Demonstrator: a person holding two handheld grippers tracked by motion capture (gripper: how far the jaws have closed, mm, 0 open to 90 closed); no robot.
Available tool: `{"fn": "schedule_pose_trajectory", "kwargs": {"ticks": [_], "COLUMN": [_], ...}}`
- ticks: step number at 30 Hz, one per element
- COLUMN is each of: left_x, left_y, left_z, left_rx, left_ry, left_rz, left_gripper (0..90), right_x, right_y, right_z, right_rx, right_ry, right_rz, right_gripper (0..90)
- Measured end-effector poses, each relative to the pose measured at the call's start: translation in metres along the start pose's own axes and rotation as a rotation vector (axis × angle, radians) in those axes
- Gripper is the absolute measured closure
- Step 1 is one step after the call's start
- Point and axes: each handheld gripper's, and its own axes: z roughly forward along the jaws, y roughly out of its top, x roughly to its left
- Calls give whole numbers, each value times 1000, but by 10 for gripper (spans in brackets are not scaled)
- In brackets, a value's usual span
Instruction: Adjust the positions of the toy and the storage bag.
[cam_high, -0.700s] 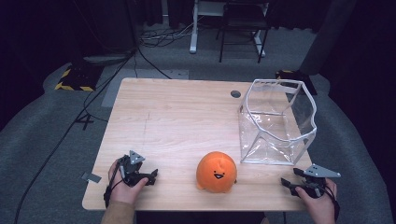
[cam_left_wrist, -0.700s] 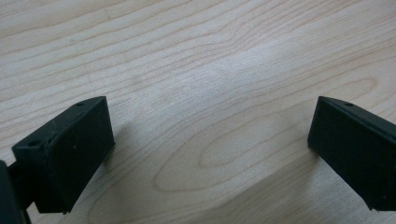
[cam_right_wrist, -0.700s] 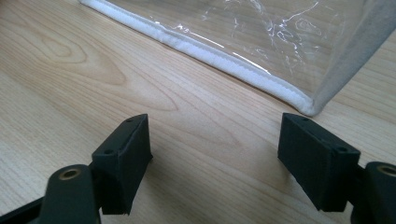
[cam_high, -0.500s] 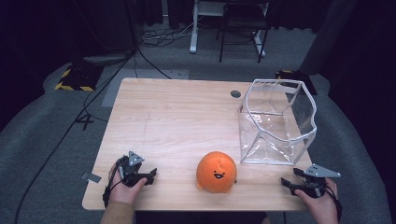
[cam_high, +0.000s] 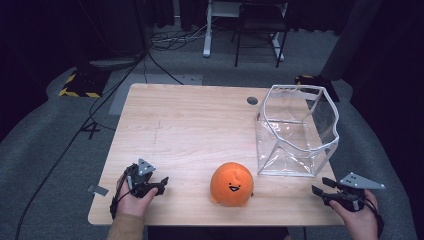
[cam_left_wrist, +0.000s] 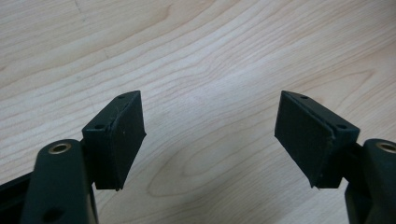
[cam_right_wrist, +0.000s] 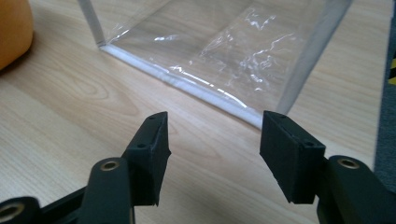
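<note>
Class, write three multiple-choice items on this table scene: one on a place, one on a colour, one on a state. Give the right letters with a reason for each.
1. Where does the round orange plush toy with a smiling face lie?
A. inside the container
B. on the wooden table, near its front edge
C. on the floor

2. What colour are the jaws of the right gripper?
A. black
B. white
C. yellow

3. How does the left gripper stand?
A. shut on the toy
B. shut on a cable
C. open, with nothing between the jaws

Key: 1 B, it sits on the light wooden table, left of the clear plastic container. 2 A, both jaws are black in the right gripper view. 3 C, bare wood shows between the spread jaws.
</note>
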Motion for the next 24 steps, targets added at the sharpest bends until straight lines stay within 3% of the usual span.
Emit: {"fn": "schedule_pose_trajectory", "kwargs": {"ticks": [8, 15, 21, 24], "left_x": [-4, -4, -5, -6], "left_y": [9, 9, 9, 9], "left_z": [-1, 0, 0, -1], "left_rx": [-22, -23, -22, -21], "left_ry": [-17, -17, -20, -20], "left_rz": [9, 6, 12, 15], "left_gripper": [269, 276, 275, 274], "right_x": [-17, -30, -41, -44], "right_y": [25, 44, 53, 56], "right_z": [-11, -10, 1, 7], "right_rx": [-24, -12, 14, 28], "right_ry": [-36, -56, -39, -7], "right_rz": [14, -7, -1, 11], "right_gripper": [435, 457, 562, 680]}}
